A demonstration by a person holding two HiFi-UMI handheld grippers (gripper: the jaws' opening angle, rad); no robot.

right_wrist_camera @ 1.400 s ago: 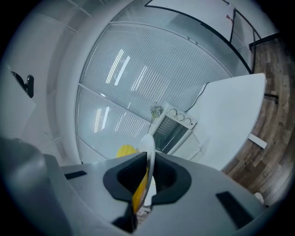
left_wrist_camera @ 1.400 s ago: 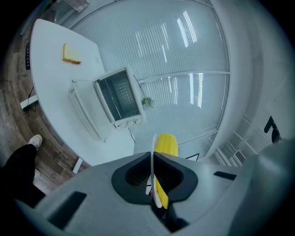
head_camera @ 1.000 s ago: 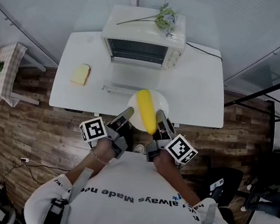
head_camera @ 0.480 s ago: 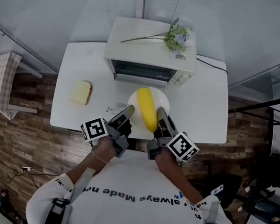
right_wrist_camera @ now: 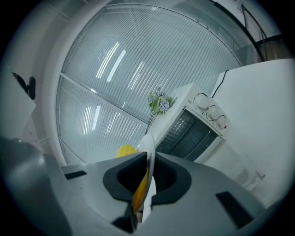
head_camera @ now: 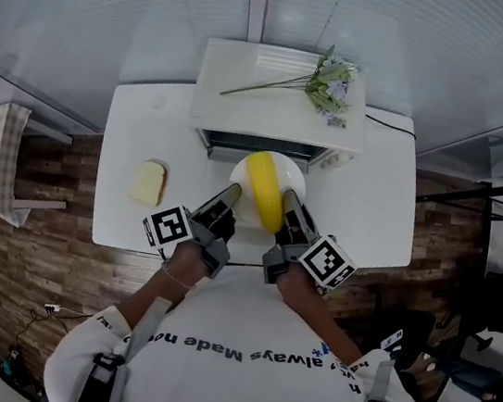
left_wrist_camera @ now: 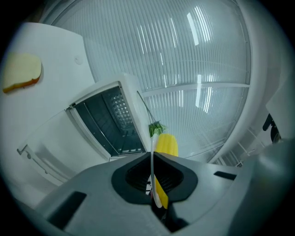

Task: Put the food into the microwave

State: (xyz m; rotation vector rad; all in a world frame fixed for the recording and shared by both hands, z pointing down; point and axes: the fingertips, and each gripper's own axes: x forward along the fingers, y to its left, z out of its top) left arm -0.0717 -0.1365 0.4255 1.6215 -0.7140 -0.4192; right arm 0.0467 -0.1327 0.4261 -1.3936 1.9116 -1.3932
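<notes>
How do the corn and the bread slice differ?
The corn is long and yellow, the bread flat and pale. The corn rides a plate held by the left gripper and right gripper; the bread lies bare on the table, left of the microwave. Both are outside it.

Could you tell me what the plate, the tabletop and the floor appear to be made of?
The plate is probably glazed ceramic or melamine: thin white rim, smooth, faintly glossy. The tabletop is likely white laminate or painted board: flat, uniform, low sheen. The floor looks like wood planks or wood-look vinyl: brown staggered boards in mixed tones.
</notes>
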